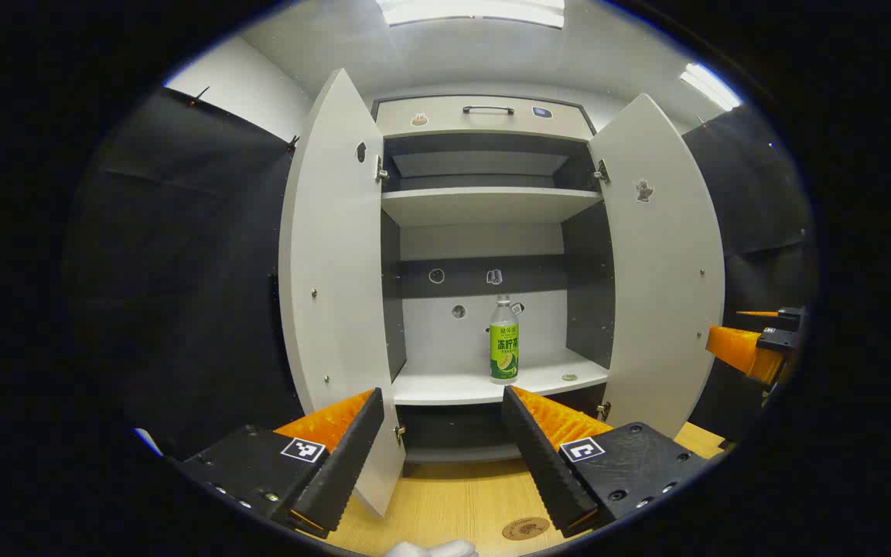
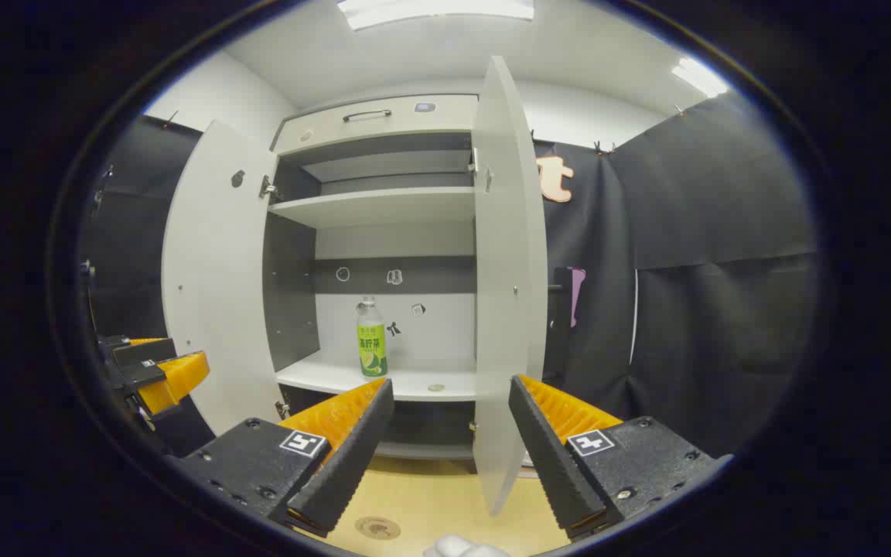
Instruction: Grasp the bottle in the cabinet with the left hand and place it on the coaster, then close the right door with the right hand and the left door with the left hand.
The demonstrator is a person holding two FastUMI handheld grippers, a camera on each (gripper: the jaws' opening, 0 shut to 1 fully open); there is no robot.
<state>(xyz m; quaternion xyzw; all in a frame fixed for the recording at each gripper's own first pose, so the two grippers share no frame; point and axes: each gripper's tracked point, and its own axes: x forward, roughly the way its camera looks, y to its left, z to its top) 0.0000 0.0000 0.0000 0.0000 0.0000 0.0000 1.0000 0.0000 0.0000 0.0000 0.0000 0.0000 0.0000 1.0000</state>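
The white two-door cabinet (image 1: pixel 484 201) is standing on the light wooden tabletop (image 1: pixel 445 499) with both doors swung open. The clear plastic bottle with a green label (image 1: pixel 504 344) is standing upright on the lower white shelf (image 1: pixel 445 387), near the back panel and slightly right of centre in the left gripper view. The left white door (image 1: pixel 333 286) and the right white door (image 1: pixel 662 263) are both angling outward toward the cameras.

The left hand-held gripper (image 1: pixel 445 452) is hovering in front of the cabinet, its black-and-orange fingers spread apart and gripping nothing; the bottle is lying well beyond them. The round brown coaster (image 1: pixel 525 528) is lying flat on the tabletop just below the right-hand finger in that view.

The right hand-held gripper (image 2: pixel 449 449) is also holding its fingers apart, clamping nothing. In the right gripper view, the edge of the right door (image 2: pixel 503 294) is appearing between its two fingers, farther off. The bottle (image 2: pixel 370 339) is showing on the shelf left of that door, and the coaster (image 2: pixel 377 528) is lying on the tabletop below.
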